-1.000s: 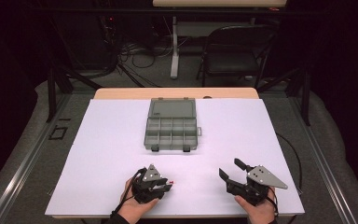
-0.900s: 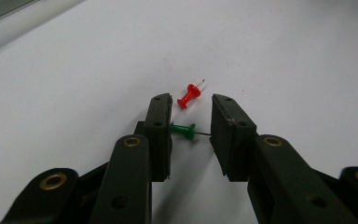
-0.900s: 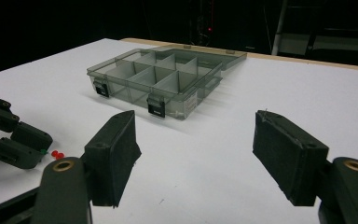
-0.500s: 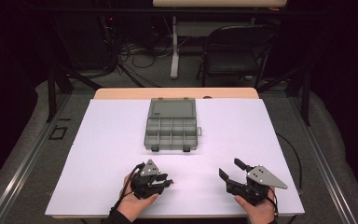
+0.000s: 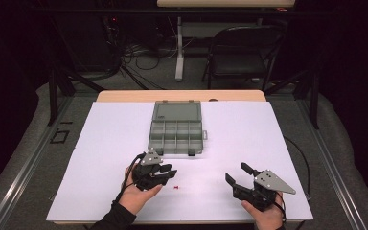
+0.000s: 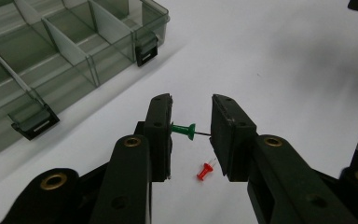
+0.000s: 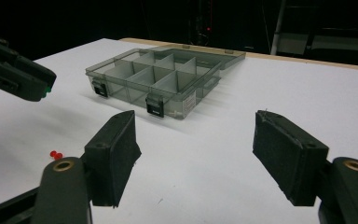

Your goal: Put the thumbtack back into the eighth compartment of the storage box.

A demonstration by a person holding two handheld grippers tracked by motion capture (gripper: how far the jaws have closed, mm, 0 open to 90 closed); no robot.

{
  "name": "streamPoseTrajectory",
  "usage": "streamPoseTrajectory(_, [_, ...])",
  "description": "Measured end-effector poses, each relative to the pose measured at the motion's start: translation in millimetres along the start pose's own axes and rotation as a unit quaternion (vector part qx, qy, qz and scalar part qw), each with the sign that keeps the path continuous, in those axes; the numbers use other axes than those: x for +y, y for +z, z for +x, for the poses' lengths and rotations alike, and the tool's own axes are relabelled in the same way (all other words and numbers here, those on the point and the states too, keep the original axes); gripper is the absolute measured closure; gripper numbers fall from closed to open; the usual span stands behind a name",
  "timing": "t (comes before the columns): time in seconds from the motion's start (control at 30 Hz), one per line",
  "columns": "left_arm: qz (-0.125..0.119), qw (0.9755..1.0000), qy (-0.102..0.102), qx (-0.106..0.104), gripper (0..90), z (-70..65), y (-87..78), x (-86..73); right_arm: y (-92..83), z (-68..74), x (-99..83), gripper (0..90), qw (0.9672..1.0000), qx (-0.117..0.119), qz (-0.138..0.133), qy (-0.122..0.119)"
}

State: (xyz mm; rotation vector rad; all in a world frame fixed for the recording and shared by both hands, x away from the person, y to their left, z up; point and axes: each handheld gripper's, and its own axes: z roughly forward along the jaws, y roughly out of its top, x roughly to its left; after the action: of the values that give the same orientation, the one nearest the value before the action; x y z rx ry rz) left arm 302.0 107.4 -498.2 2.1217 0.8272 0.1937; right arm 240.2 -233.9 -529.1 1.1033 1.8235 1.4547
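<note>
L gripper (image 6: 191,135) had its jaws clamped end to end on a small green plastic push pin (image 6: 183,129): head against one pad, needle tip against the other, pin lying crosswise in the gap, lifted off the sheet. A small red plastic push pin (image 6: 204,171) lay on the sheet just below the jaws, nearer the pad at the needle end, not touching. Ahead of the jaws and off to one side sat the open smoky-grey clear plastic organiser box with dividers (image 6: 51,60), black latches facing the gripper, compartments apparently empty.

R gripper (image 7: 196,158) stood wide apart w/ nothing between the pads, the box ahead of it, L gripper off to its side.

Risks, as I judged them: grip was on two tiny contact pts, so any tilt or jolt on the way to the box could let the pin pivot and drop; the needle tip could dig into the pad and hang up on release; a low pass could clip the box wall.

Surface: white matte sheet (image 5: 268,143) over a wooden tabletop, far edge bare. Room behind was dark, w/ a black folding chair (image 5: 242,55) and floor cables.
</note>
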Motion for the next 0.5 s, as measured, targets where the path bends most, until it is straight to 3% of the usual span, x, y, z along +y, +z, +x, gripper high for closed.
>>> streamPoseTrajectory(0.5, [-0.007,0.9999,-0.012,-0.001,69.0,8.2,-4.6,25.7,0.2,0.0,0.0,29.7,1.0,0.0,0.0,-0.003])
